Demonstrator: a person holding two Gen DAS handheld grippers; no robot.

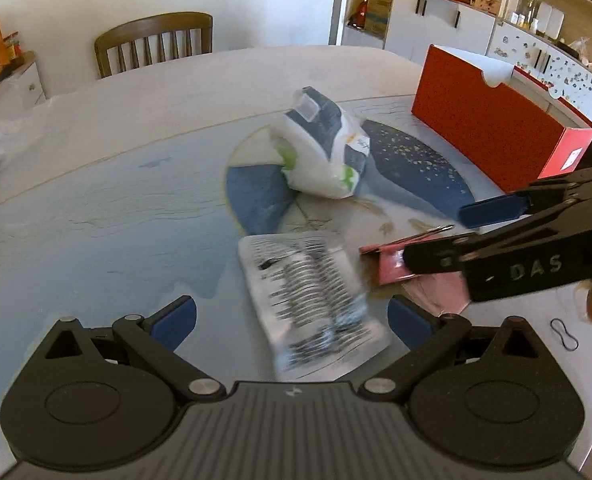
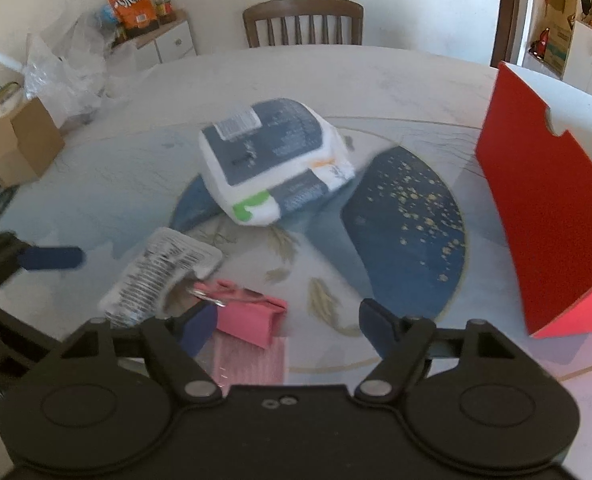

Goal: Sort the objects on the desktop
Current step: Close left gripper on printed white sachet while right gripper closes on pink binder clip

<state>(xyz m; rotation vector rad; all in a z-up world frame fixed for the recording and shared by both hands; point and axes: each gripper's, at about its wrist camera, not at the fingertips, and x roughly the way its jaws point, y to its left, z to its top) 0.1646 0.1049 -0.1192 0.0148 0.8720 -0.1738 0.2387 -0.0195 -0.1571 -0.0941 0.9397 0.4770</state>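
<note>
While both grippers hover with jaws apart — left gripper [image 1: 292, 316], right gripper [image 2: 284, 326] — a clear printed packet [image 1: 311, 296] lies on the worktop [image 1: 96, 216] beside a pink pouch [image 2: 252, 316] (blurred); the red box [image 1: 491, 136] stands well apart.

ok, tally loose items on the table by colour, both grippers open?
White/navy: 1, tissue pack
Clear, black print: 1, plastic packet
Pink: 1, pink clip pouch
Red: 1, red box
Black: 1, hair tie
Total: 5
left gripper and right gripper: open.
</note>
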